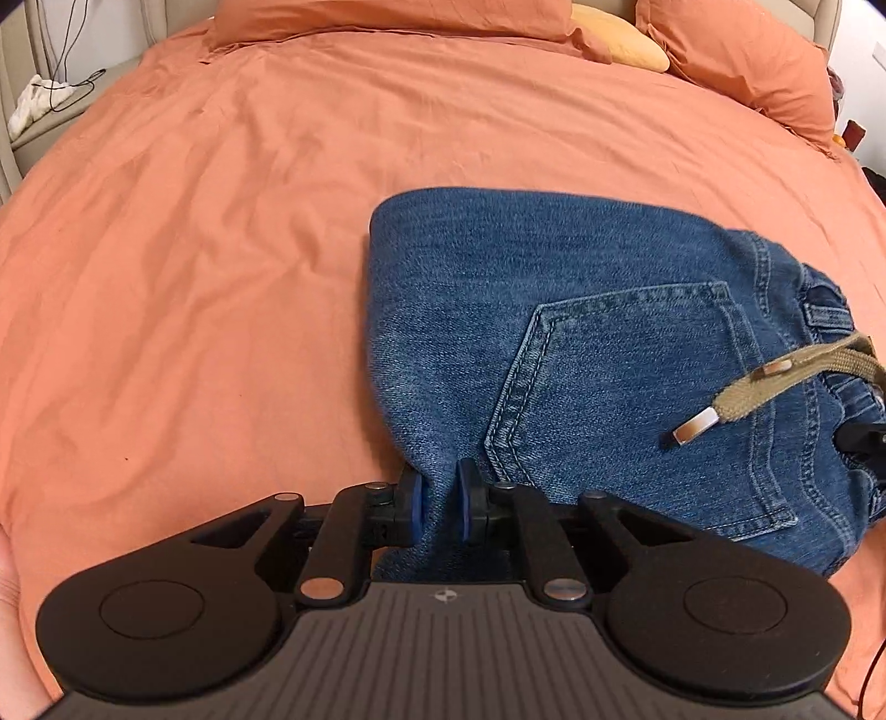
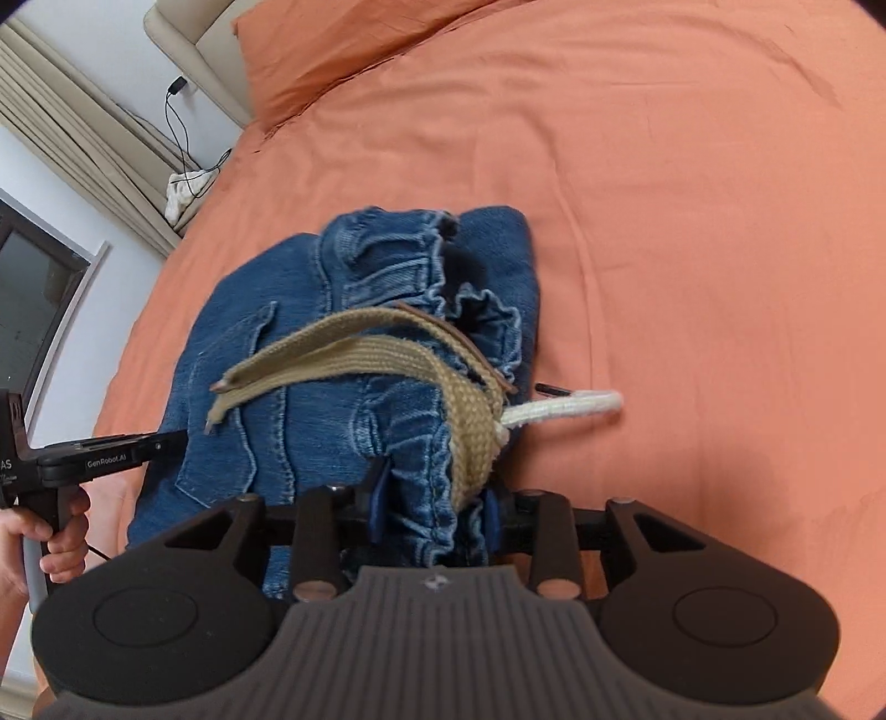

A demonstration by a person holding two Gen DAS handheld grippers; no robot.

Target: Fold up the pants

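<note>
So, blue denim pants (image 1: 581, 354) folded into a compact bundle on the bed (image 1: 221, 249), sitting on the orange sheet, back pocket (image 1: 637, 387) facing up in the left wrist view. From that camera, bundle spreads from centre toward 3 o'clock.

Left hand-held gripper (image 1: 439, 507) down at 6 o'clock, blue pads (image 1: 412, 507) nearly together and pinching a bunched fold of denim at the bundle's near edge. Cloth clearly pressed between them.

Right hand-held gripper (image 2: 432, 512) also at 6 o'clock of its own view, spread a bit wider, gathered waistband (image 2: 426, 487) sitting between the pads. Pads look to be against the ruffled denim, gripping it. Tan woven belt (image 2: 354, 346) draped over the pants, looping from about 9 o'clock across to the waistband near the gripper; metal tip (image 1: 695, 429) of the belt showing in the left view toward 3 o'clock.

White cord loop (image 2: 565, 407) poking out from under the waistband onto the sheet, toward 3 o'clock. Person's hand (image 2: 52, 540) wrapped around the left tool's handle at 8 o'clock in the right view. Orange pillows (image 1: 387, 16) at 12 o'clock along the headboard end.
</note>
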